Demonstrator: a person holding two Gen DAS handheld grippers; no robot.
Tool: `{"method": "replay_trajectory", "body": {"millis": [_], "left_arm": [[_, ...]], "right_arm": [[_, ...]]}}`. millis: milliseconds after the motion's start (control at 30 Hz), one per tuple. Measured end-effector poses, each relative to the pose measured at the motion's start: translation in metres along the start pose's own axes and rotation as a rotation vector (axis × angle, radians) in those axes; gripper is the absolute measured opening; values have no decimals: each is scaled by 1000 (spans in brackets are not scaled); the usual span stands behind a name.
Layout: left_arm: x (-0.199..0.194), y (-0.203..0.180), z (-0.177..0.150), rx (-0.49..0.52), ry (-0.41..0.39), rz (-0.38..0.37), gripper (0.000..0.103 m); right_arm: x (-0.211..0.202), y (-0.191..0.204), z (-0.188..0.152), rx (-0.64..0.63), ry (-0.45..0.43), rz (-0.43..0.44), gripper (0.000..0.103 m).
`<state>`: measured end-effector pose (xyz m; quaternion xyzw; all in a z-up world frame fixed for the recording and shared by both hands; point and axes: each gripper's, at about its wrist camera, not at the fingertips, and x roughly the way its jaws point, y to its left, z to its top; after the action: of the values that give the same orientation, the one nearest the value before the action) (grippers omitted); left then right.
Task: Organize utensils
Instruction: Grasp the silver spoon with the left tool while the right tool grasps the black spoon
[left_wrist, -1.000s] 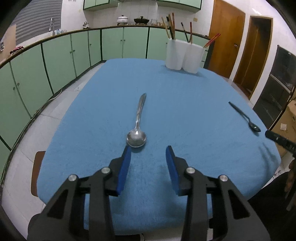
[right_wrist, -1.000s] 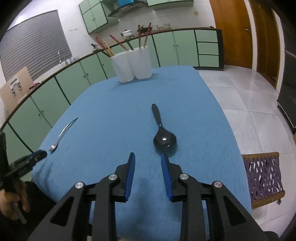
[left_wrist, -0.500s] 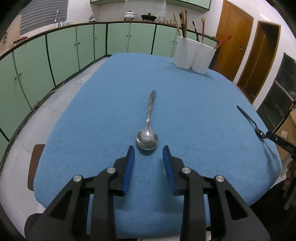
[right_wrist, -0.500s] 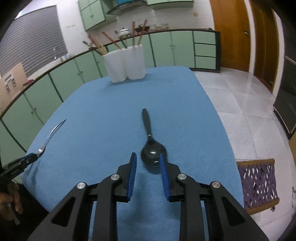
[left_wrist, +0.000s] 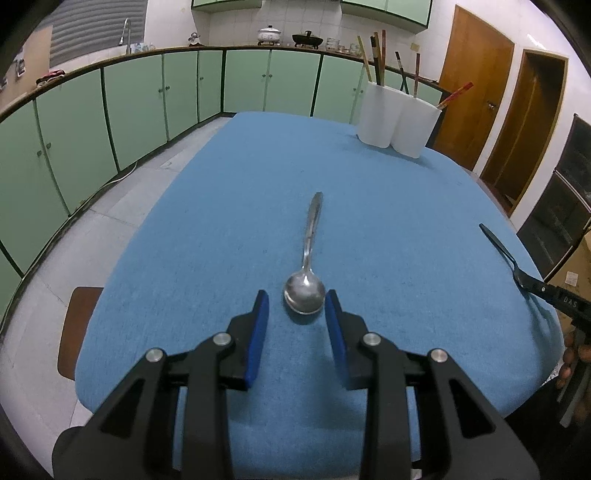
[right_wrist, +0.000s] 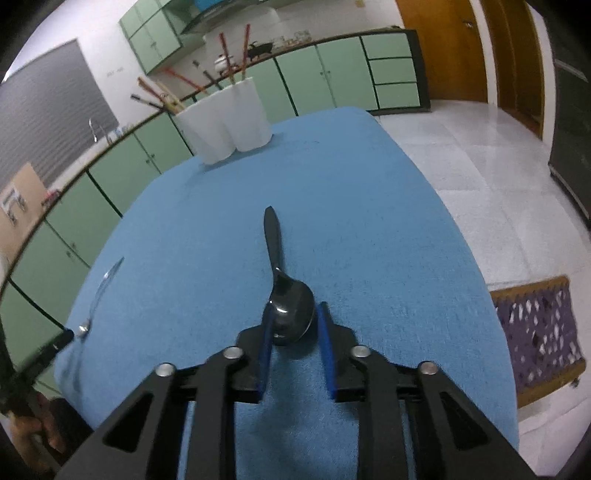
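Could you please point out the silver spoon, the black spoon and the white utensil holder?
silver spoon (left_wrist: 304, 295): left wrist view, on its bowl.
black spoon (right_wrist: 272, 236): right wrist view, on its handle.
white utensil holder (right_wrist: 225, 122): right wrist view, on its front wall.

Both wrist cams sit right behind their own blue-padded fingers, angled down and close over the blue cloth-covered table (left_wrist: 221, 221). They share the white twin-cylinder utensil holder (left_wrist: 397, 118) and green cabinets (right_wrist: 332, 77) behind.

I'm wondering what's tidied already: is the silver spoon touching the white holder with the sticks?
Apart. The left wrist view shows the silver spoon lying mid-table, with a wide stretch of bare blue cloth between its handle tip and the white holder.
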<state>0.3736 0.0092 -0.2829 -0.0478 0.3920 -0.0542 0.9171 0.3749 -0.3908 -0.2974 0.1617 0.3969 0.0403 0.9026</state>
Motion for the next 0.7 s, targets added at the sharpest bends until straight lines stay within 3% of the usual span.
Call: {"method": "replay_trajectory", "body": {"millis": [67, 167, 333, 500, 700], "left_arm": [[0, 0, 1, -10, 1, -4, 31], [0, 1, 0, -22, 4, -10, 31], [6, 3, -1, -61, 45, -18, 15], [17, 5, 1, -110, 86, -39, 15], [20, 3, 6, -129, 74, -37, 18]], "right_arm": [[-3, 3, 0, -25, -15, -11, 5], [-8, 8, 0, -46, -33, -16, 3], [-14, 12, 2, -60, -45, -3, 3], [-15, 12, 1, -59, -43, 14, 3], [-14, 10, 0, -44, -31, 35, 3]]}}
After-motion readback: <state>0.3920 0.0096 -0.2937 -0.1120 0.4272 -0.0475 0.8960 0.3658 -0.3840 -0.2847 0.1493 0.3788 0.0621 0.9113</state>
